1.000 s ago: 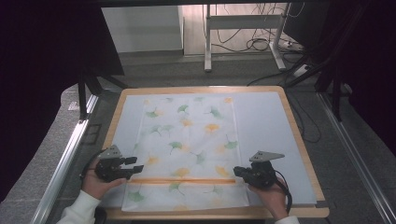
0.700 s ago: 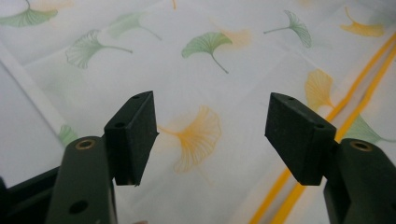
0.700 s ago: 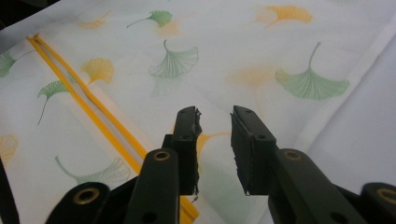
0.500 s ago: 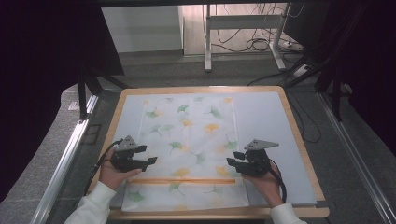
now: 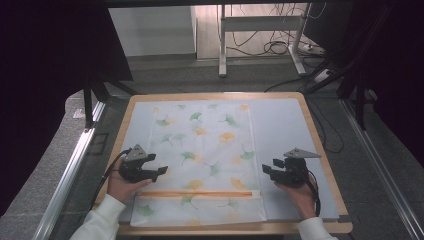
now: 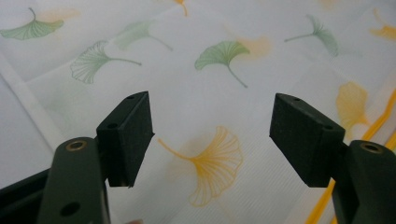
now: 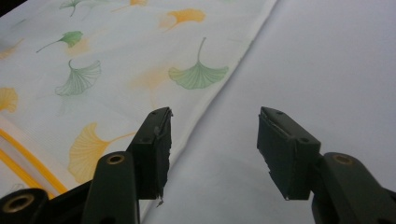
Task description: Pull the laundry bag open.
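High view: ginkgo-print cloth (image 5: 202, 150) lies flat on the counter (image 5: 320, 150), near edge folded up along an orange stripe (image 5: 195, 193). My left gripper (image 5: 159, 171) sits over the cloth's left margin, my right gripper (image 5: 266, 171) just off its right edge. Both sets of jaws have just been opening and hold nothing. I judge the fold as laid and released; the next move calls for a fresh grip on an edge, pinching one layer cleanly without dragging the fold.

Left gripper view: jaws wide apart, an orange ginkgo leaf (image 6: 210, 163) between and below them, stripe off past the right jaw. Fabric thin, faintly ribbed, smooth.

Right gripper view: jaws apart, straddling the cloth's side edge (image 7: 219, 93); print under the left jaw, bare pale counter cover (image 7: 336, 70) under the right.
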Motion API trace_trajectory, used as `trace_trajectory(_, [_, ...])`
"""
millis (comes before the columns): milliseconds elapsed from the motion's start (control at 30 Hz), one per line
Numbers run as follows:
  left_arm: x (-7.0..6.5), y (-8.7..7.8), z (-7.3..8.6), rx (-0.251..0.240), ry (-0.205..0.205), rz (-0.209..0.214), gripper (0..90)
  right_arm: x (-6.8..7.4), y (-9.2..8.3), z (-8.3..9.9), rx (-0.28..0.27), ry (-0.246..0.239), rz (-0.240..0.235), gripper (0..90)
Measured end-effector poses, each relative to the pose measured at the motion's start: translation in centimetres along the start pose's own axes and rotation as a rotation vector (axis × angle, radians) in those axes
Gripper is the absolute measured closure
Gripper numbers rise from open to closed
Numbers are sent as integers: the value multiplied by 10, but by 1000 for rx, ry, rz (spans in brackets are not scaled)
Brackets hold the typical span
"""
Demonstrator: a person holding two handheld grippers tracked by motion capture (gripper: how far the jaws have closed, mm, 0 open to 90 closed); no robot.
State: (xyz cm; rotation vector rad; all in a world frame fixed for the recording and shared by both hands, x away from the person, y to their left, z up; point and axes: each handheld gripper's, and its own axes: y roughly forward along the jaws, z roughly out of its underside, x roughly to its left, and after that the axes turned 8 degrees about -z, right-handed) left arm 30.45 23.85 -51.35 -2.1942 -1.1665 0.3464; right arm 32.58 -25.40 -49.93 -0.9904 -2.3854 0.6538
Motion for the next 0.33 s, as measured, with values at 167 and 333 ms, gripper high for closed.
trace_trajectory(167, [-2,0,1,5,7,4,294,2,1,0,13,-22,-3,422])
trace_trajectory(333, [-2,0,2,11,20,2,287,5,3,0,16,-41,-16,400])
